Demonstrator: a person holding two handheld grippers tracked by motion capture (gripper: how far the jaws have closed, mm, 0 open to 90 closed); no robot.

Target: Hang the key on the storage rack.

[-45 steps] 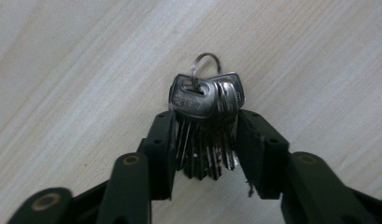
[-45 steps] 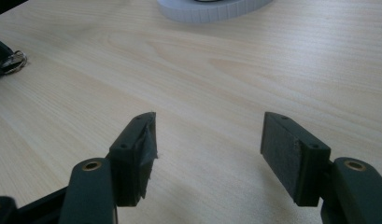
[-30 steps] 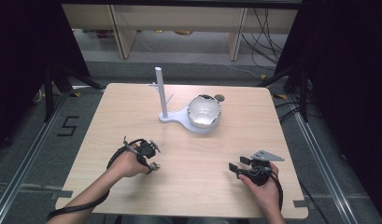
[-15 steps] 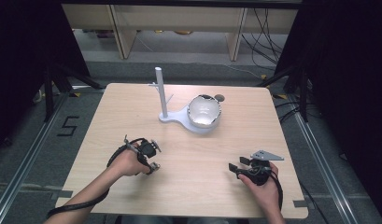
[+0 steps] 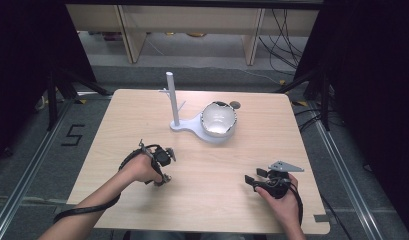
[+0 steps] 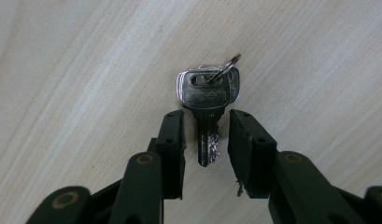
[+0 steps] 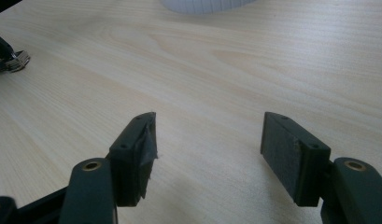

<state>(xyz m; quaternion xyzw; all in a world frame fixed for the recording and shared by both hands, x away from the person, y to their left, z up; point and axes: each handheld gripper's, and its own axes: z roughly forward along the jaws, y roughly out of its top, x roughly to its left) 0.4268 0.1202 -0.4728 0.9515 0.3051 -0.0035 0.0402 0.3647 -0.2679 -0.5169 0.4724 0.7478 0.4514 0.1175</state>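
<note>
Right, your left gripper [image 6: 206, 135] has the keys [image 6: 208, 95] dead ahead: blade runs straight down the gap, bow and ring at the far end, upper centre of the left gripper view. Long axis is in line with the jaws, not across them. Jaws have just been opening and stand slightly apart, pads either side of the blade with a sliver of daylight each side, so no pinch yet. Keys lie flat on the table [image 5: 117, 125].

In the high view the left gripper [image 5: 159, 165] sits lower left, the right gripper [image 5: 256, 181] lower right, well apart from the keys; left is clearly nearer. Right jaws are spread wide over bare wood.

Table is pale wood grain, smooth. Stand [image 5: 172, 100] and bowl [image 5: 219, 119] sit upper centre, well clear. Dark room, shelving behind.
</note>
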